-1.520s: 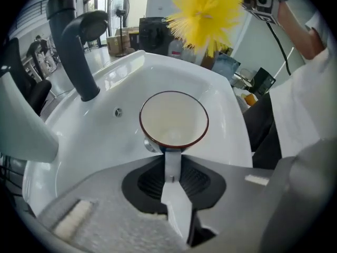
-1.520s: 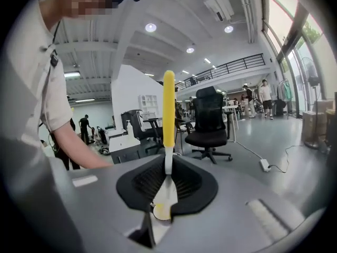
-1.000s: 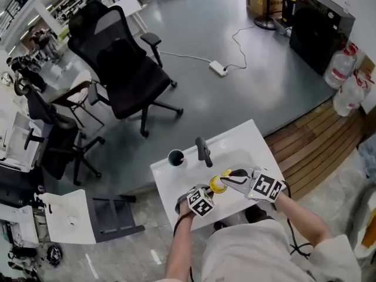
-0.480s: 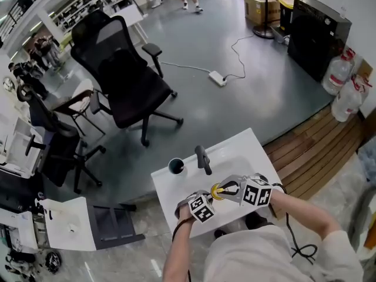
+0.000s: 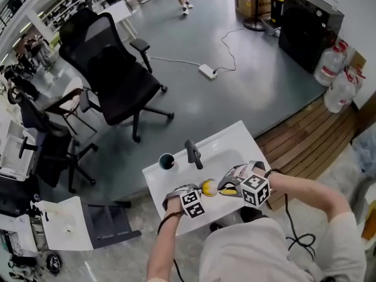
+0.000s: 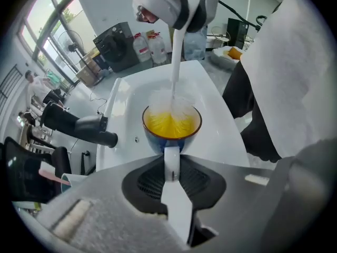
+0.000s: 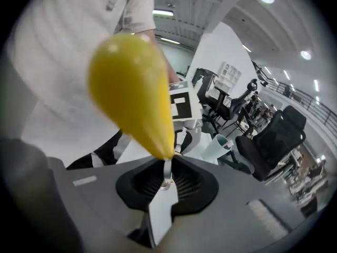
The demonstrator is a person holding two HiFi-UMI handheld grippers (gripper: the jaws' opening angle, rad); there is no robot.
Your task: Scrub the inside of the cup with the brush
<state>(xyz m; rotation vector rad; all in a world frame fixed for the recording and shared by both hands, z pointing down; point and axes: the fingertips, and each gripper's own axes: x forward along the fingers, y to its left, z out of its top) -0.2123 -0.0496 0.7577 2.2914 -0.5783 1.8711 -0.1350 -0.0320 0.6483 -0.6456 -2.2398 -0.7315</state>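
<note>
A cup (image 6: 171, 126), blue outside and yellow inside, is held over the white sink (image 6: 208, 96). My left gripper (image 6: 171, 154) is shut on its near wall. The brush's white bristles (image 6: 172, 103) sit inside the cup, and its white stem (image 6: 176, 62) rises to my right gripper (image 6: 171, 7) above. In the right gripper view the brush's yellow handle (image 7: 131, 88) fills the frame, and my right gripper (image 7: 166, 170) is shut on its narrow end. The head view shows the cup (image 5: 208, 187) between my left gripper (image 5: 201, 194) and my right gripper (image 5: 228, 188).
A black faucet (image 5: 191, 153) stands at the sink's back edge (image 5: 235, 143). A teal cup (image 5: 166, 161) holding a toothbrush sits on the back left corner. Black office chairs (image 5: 111, 69) stand on the grey floor beyond. My torso is close behind the sink.
My right gripper has come down and rolled, moving left toward the cup, so the brush head now sits in the cup. The left gripper has stayed in place with the cup.
</note>
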